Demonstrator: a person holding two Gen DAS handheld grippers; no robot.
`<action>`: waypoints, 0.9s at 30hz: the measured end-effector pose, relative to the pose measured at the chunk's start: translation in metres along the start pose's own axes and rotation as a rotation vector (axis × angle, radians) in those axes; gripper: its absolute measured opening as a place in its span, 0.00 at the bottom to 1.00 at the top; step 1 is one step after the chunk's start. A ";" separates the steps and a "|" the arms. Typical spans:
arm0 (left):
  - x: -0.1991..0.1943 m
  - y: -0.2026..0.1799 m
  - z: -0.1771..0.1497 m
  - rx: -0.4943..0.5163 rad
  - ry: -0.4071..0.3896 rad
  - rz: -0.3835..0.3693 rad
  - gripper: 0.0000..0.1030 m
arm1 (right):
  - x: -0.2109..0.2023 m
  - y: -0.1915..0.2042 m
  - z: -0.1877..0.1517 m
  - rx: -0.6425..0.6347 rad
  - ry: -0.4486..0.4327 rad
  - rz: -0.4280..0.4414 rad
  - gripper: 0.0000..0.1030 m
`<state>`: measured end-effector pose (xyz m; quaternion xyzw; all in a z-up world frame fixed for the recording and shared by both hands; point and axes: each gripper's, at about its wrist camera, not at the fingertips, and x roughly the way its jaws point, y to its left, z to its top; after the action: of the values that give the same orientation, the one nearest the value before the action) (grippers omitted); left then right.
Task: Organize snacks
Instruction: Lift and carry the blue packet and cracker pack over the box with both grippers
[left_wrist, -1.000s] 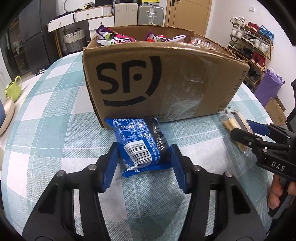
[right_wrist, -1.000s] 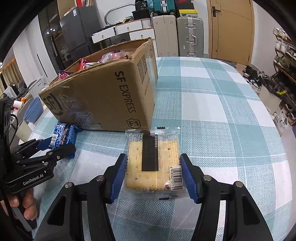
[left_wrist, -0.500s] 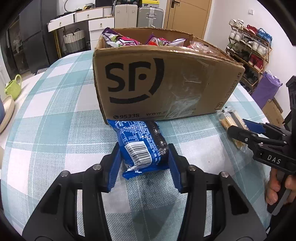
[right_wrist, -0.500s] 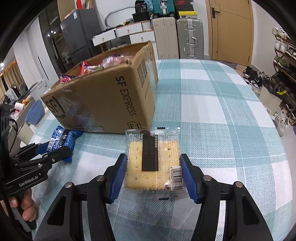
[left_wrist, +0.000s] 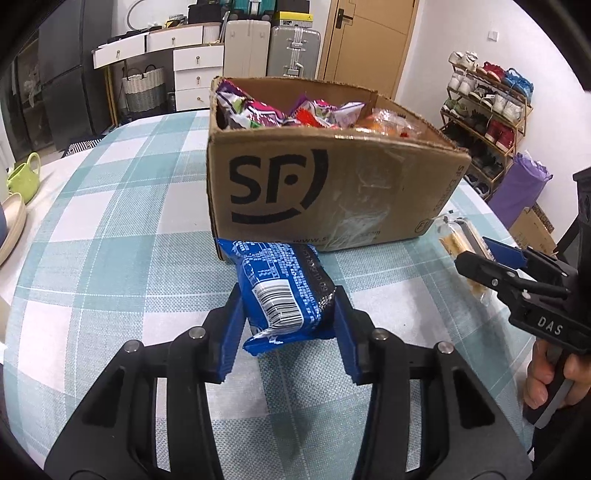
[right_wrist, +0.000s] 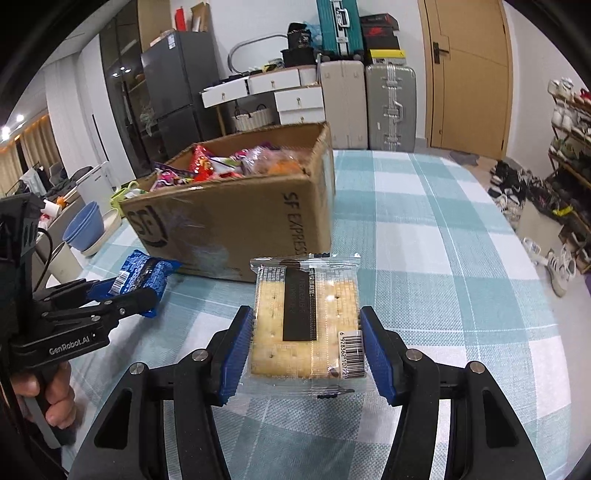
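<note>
Blue pads of the left gripper press on both sides of a blue snack pack. Its jaws have just been closing, and the pack is now squeezed between them, barcode side up. The pack sticks forward out of the jaws, and its far end almost reaches the foot of the cardboard box. This gripper points forward and down at the checked tablecloth. In the right wrist view the same gripper comes in from the left edge, and a hand holds its grip with the fingers wrapped around the trigger.

The right gripper is closed on a clear cracker pack, with a pad on each long side. The pack lies flat between the jaws, its black label up and its barcode at the near right corner. This gripper also slopes down toward the cloth. In the left wrist view it enters from the right edge with the crackers seen edge-on, just beside the right end of the box, and a hand grips its handle below.

The box stands open on the table ahead of both grippers, between them in each view. It is full of bright snack bags. Whether the two packs touch the cloth or hang a little above it, I cannot tell.
</note>
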<state>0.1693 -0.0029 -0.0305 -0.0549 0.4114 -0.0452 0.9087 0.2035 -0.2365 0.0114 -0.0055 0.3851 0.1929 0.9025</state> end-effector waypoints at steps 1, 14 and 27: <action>-0.003 0.001 -0.001 -0.002 -0.005 -0.002 0.41 | -0.003 0.001 0.000 -0.004 -0.006 0.000 0.57; -0.055 0.005 -0.009 0.026 -0.078 -0.038 0.41 | -0.031 0.013 0.013 -0.034 -0.081 0.019 0.57; -0.131 0.009 -0.010 0.033 -0.180 -0.049 0.41 | -0.051 0.030 0.032 -0.068 -0.145 0.048 0.57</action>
<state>0.0760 0.0218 0.0587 -0.0536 0.3257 -0.0691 0.9414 0.1834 -0.2207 0.0737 -0.0131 0.3120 0.2272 0.9224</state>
